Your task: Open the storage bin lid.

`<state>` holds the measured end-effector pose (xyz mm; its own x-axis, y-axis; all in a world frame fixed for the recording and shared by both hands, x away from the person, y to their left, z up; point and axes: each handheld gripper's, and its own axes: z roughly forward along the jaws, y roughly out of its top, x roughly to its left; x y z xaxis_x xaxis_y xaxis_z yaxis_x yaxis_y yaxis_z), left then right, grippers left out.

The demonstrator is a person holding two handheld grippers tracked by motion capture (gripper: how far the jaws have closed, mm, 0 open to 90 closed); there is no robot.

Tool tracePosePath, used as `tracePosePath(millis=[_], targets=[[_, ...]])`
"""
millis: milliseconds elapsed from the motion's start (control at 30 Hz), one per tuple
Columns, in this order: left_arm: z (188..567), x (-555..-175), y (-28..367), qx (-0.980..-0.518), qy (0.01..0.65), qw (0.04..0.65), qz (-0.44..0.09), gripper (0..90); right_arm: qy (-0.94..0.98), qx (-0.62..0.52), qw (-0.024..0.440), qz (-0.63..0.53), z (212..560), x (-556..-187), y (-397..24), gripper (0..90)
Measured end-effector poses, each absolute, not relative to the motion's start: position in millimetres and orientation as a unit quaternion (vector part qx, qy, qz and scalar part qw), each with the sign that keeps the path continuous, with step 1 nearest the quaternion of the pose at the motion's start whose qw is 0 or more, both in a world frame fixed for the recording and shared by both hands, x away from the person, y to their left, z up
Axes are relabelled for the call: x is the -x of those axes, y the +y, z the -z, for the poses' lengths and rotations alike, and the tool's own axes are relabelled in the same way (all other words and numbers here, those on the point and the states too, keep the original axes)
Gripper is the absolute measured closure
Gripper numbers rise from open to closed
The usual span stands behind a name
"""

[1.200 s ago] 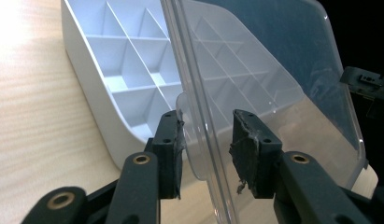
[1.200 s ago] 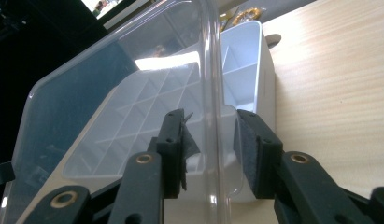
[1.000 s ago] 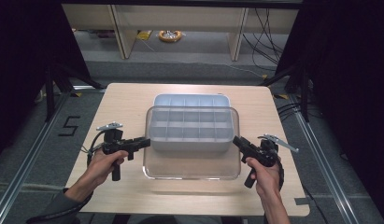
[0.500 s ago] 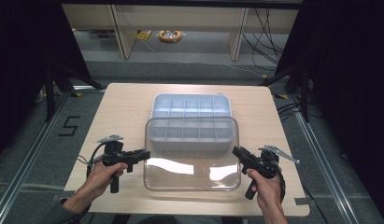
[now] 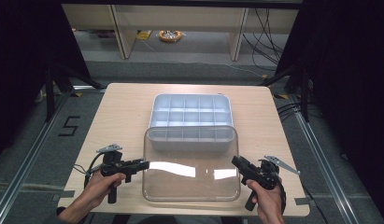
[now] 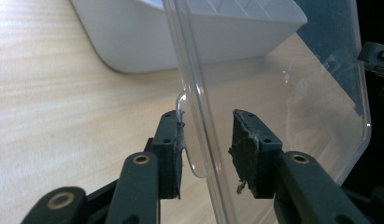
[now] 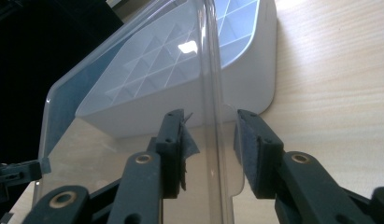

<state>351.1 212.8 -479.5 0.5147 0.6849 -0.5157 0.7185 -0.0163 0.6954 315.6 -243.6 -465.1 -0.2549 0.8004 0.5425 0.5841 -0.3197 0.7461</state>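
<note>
Overhead camera: a pale wooden table (image 5: pixel 115 121) with a white compartment tray (image 5: pixel 190 112) near its middle. A clear plastic lid (image 5: pixel 191 170) is held level in front of the tray, its far edge overlapping the tray's near wall. A hand comes in from each lower corner; the left gripper (image 5: pixel 142 164) meets the lid's left edge, and the right gripper (image 5: pixel 236 162) meets its right edge.

Left gripper view, unlike the overhead one, shows the grip up close: the lid's rim runs upright between the two black jaws, a small clear tab (image 6: pixel 193 154) touching the left pad. The jaws stand narrow, closed on the rim.

Right gripper view shows the opposite rim (image 7: pixel 213 116) between its jaws, likewise narrow and gripping, with the tray's grid visible through the plastic.
</note>
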Motion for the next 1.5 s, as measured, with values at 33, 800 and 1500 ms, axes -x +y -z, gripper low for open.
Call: tracePosePath(millis=[33,800,1500], targets=[[480.5,-350.1,213.5,-0.711,0.495,0.499,0.02,63.0,0.574,-0.608,0.093,-0.54,464.7,-313.2,-242.9,64.0],[494.9,-330.7,209.9,-0.731,0.484,0.48,0.021,62.2,0.584,-0.62,0.078,-0.519,486.5,-289.6,-243.3,63.1],[504.6,-321.6,207.6,-0.74,0.487,0.463,0.035,60.6,0.595,-0.631,0.072,-0.492,501.3,-284.8,-244.5,62.4]])
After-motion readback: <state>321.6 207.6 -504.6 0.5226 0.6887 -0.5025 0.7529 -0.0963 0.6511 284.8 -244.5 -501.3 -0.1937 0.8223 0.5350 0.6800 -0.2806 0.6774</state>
